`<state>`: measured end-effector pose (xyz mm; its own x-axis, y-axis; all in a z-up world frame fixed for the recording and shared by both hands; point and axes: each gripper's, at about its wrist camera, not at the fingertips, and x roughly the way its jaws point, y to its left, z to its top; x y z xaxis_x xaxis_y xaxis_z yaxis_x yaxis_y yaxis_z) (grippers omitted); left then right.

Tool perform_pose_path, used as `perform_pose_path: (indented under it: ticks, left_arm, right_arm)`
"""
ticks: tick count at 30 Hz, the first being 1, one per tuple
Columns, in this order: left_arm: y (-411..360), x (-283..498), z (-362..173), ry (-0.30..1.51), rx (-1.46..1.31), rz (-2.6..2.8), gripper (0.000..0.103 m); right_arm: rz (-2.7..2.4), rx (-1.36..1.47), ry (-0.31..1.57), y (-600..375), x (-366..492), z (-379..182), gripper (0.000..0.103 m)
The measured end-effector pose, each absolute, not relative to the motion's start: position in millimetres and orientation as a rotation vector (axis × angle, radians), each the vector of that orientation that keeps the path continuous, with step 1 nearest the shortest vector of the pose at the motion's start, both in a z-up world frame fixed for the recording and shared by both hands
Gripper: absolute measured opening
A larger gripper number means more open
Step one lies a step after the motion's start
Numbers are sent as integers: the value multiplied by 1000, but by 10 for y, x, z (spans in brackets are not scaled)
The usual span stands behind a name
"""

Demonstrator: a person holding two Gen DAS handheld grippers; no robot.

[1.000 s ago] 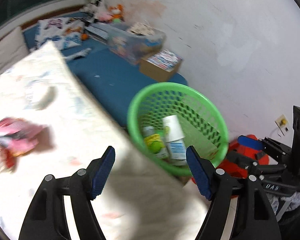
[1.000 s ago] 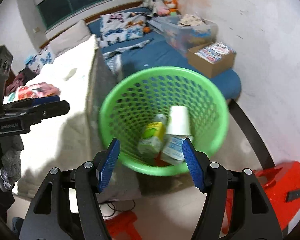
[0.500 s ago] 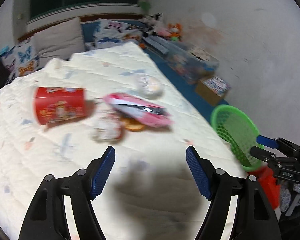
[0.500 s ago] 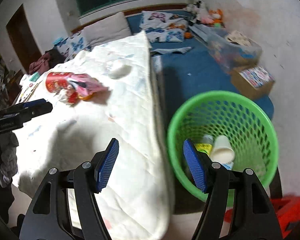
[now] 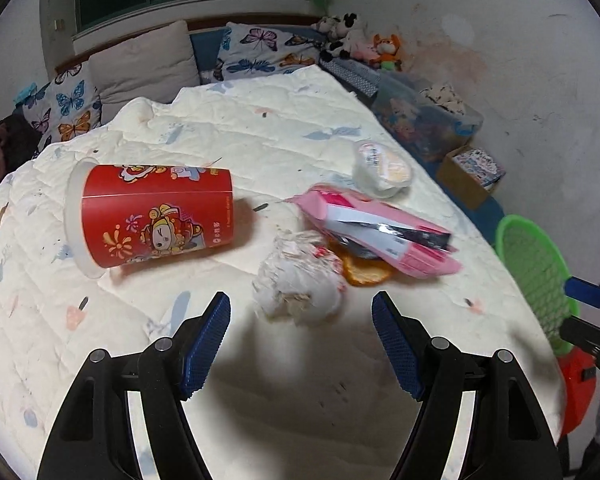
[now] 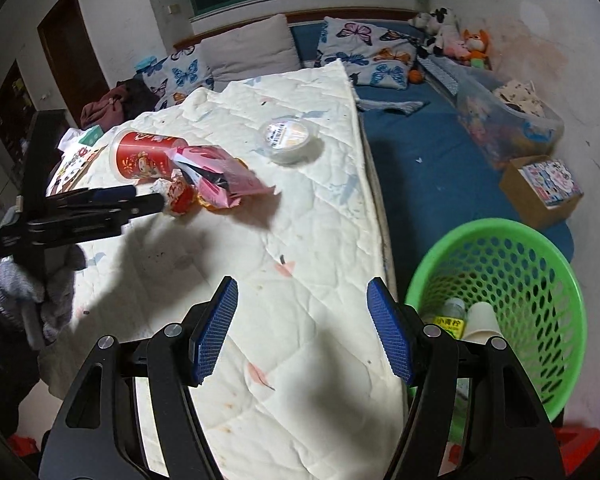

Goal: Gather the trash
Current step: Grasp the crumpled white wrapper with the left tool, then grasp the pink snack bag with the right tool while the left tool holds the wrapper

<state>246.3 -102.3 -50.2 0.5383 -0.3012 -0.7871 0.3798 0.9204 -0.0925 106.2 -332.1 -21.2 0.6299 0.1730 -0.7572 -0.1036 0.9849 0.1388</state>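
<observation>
The green basket [image 6: 500,312] stands on the floor just beside the right edge of the quilted mattress [image 6: 300,280]; inside it lie a small bottle with a yellow-green label [image 6: 450,320] and a white paper cup [image 6: 482,320], touching each other at the bottom. On the mattress the trash is gathered toward the middle. A red cup [image 5: 156,216] lies on its side, its long axis running across the mattress, rim toward the left edge and base toward the other rubbish. A crumpled white wrapper [image 5: 300,280] sits nearest the left gripper [image 5: 300,344], just beyond its tips. A pink packet [image 5: 380,236] lies flat beside it, its long axis slanting from the middle toward the right edge, resting over an orange scrap [image 5: 364,274]. A round clear-lidded tub [image 5: 382,168] sits further up, near the right edge. The left gripper tilts down over the wrapper with jaws spread and nothing between them. The right gripper [image 6: 302,336] tilts down over the near right part of the mattress, jaws likewise apart and empty, the basket just beside its right finger.
</observation>
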Motion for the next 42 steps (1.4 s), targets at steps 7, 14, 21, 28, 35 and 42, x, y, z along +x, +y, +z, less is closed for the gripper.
perform_pose_path:
  ticks: [7, 14, 21, 28, 35, 42]
  left_arm:
    - [-1006, 2632, -628, 925, 80, -412, 64]
    - [-989, 2644, -644, 913, 72, -452, 44]
    - [-851, 2513, -521, 890, 68, -441, 39]
    - [-539, 2299, -363, 862, 51, -415, 39]
    - [-264, 2192, -272, 849, 18, -394, 39]
    - [-145, 2156, -290, 855, 0, -390, 39]
  right_arm:
    - [183, 76, 879, -3224, 1237, -217, 68]
    - [216, 45, 877, -3083, 1427, -208, 68]
    - [270, -15, 863, -2847, 1601, -169, 68]
    - [323, -104, 856, -2498, 1869, -173, 71]
    - [314, -216, 866, -2146, 2198, -361, 74]
    - [263, -259, 897, -1985, 2522, -587, 74]
